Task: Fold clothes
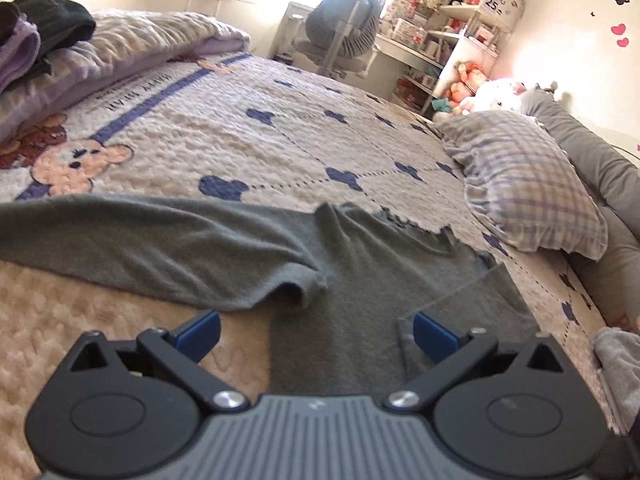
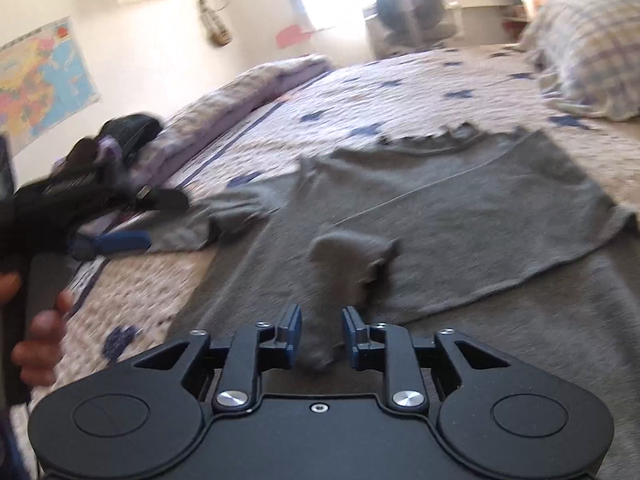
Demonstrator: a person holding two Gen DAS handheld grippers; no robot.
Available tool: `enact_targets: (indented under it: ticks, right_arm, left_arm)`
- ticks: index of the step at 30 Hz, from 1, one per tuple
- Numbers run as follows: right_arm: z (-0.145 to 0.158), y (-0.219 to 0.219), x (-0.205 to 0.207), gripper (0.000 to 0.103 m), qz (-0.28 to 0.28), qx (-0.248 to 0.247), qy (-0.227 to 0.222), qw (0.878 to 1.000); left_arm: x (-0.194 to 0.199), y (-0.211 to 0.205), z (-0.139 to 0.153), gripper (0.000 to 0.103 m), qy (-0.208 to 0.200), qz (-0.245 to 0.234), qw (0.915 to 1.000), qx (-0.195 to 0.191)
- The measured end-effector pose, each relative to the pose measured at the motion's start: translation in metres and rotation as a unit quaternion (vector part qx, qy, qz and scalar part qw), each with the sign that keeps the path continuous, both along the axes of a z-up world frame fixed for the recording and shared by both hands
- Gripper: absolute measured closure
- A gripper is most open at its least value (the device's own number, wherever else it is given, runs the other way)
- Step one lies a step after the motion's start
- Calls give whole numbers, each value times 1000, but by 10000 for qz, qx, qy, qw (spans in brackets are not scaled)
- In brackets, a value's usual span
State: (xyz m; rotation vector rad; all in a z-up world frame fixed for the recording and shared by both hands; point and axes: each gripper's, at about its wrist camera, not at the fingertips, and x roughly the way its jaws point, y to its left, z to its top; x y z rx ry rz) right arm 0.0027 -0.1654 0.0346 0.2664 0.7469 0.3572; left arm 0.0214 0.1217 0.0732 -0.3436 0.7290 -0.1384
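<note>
Grey knitted long-sleeved top (image 1: 360, 280) spread on the quilted bed (image 1: 240, 136), one sleeve folded across ahead of the spread, empty left tool (image 1: 316, 334); its cuff is pinched by the nearly closed right tool (image 2: 320, 334), so sleeve-folding is judged in hand.

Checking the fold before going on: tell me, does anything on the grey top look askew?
Yes. On the grey top, the left sleeve lies bunched, its cuff curled up, not flat. The right gripper pinches a raised fold; the left gripper is open.
</note>
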Motion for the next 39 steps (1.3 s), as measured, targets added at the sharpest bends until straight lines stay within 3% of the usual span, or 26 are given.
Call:
enact_targets:
  ticks: [3, 5, 6, 7, 8, 10, 13, 15, 18, 20, 25, 29, 31, 33, 37, 39]
  right_arm:
    - [0, -1, 6, 67, -111, -56, 2, 9999]
    - [-1, 1, 17, 66, 41, -27, 104, 9999]
    - [-2, 4, 21, 70, 167, -8, 158, 9997]
    - [-2, 8, 23, 90, 311, -6, 173, 9994]
    - [1, 16, 21, 98, 470, -48, 94, 9988]
    - [7, 28, 13, 98, 602, -8, -99, 9981]
    - [12, 42, 8, 98, 775, 562, -36, 9954]
    - [12, 57, 7, 94, 1036, 789, 109, 9914]
    - [8, 74, 5, 79, 1331, 525, 308, 9892]
    - [6, 67, -1, 67, 1294, 561, 355, 9894]
    - [2, 17, -10, 61, 752, 719, 523, 9932]
    - [-4, -34, -21, 61, 91, 607, 735, 9954]
    - [-5, -61, -35, 61, -108, 558, 720, 9958]
    - [-3, -90, -50, 61, -371, 430, 651, 9963]
    - [6, -151, -70, 61, -1105, 396, 479, 9919]
    - [8, -174, -64, 60, -1424, 376, 449, 9881]
  left_arm:
    - [1, 3, -1, 0, 33, 45, 9999, -117]
    - [0, 6, -1, 0, -3, 61, 9998, -206]
    - [0, 7, -1, 0, -14, 33, 9996, -290]
    - [0, 8, 0, 0, -15, -19, 9992, -399]
    - [-1, 9, 0, 0, -15, -70, 9987, -509]
    - [-1, 9, 0, 0, -27, -210, 9967, -779]
    - [-2, 5, 1, 0, -31, -346, 9947, -972]
    - [-2, 0, 0, 0, -22, -384, 9954, -876]
    - [-3, -4, -2, 0, -11, -423, 9962, -763]
    - [-2, -4, -4, 0, 7, -446, 9956, -826]
    - [-5, -12, -5, 5, -167, -728, 9936, -846]
    - [-4, -27, -12, 19, -74, -942, 9934, -642]
    - [-5, -37, -16, 27, -35, -1003, 9940, -430]
    - [-5, -47, -20, 42, -15, -1077, 9940, -188]
    - [-1, -57, -29, 59, 158, -1168, 9930, 28]
    - [0, -61, -35, 81, 224, -1158, 9927, 238]
